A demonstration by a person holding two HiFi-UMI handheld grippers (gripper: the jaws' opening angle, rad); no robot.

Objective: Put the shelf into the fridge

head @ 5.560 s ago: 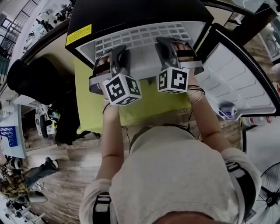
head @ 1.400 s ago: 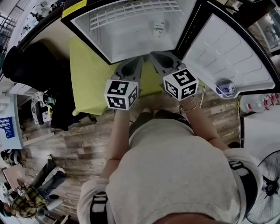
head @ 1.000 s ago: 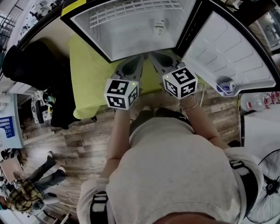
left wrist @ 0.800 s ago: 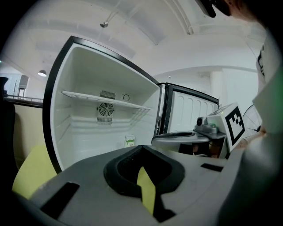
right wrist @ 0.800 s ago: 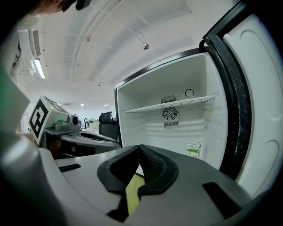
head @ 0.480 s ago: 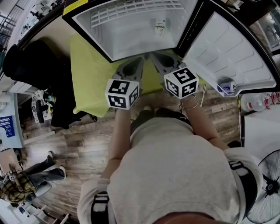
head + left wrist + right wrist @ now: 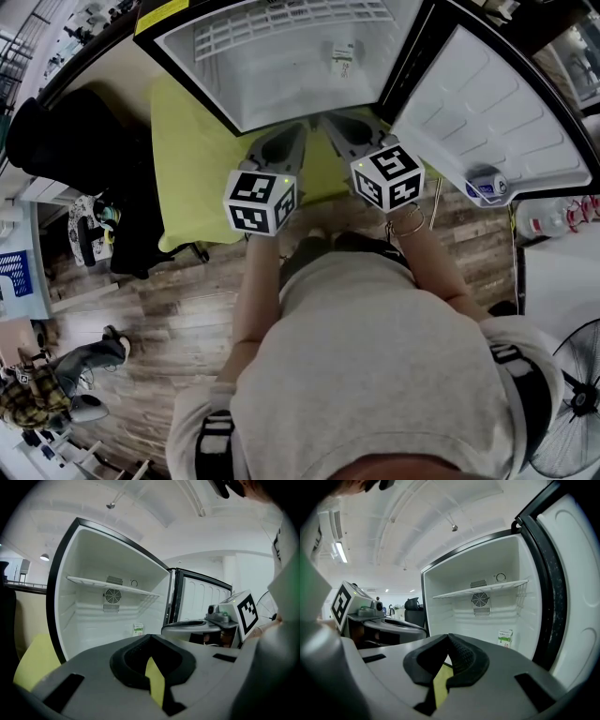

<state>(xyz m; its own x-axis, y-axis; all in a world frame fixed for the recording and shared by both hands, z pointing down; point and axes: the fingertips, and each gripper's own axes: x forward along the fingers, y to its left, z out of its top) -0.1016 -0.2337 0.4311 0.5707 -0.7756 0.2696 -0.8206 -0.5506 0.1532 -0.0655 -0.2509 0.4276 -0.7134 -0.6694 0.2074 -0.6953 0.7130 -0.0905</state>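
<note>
The white wire shelf [image 7: 281,21] lies level across the upper part of the open fridge [image 7: 281,94]; it also shows as the shelf [image 7: 111,585] in the left gripper view and the shelf [image 7: 483,589] in the right gripper view, above the fan grille. My left gripper [image 7: 281,145] and right gripper [image 7: 339,124] hover side by side just outside the fridge mouth. Each is shut with nothing between its pads. The left gripper [image 7: 150,638] points into the cabinet, and so does the right gripper [image 7: 447,638].
A small green-and-white carton [image 7: 344,58] stands on the fridge floor. The fridge door [image 7: 497,103] hangs open at right with a can [image 7: 486,185] in its bin. A yellow-green cloth [image 7: 187,159] lies beneath. A black chair [image 7: 66,141] is at left, a fan [image 7: 577,412] at lower right.
Several seconds ago both grippers were deep in the fridge on the shelf; now they are pulled back and the shelf rests inside. Over the last second they barely moved.
</note>
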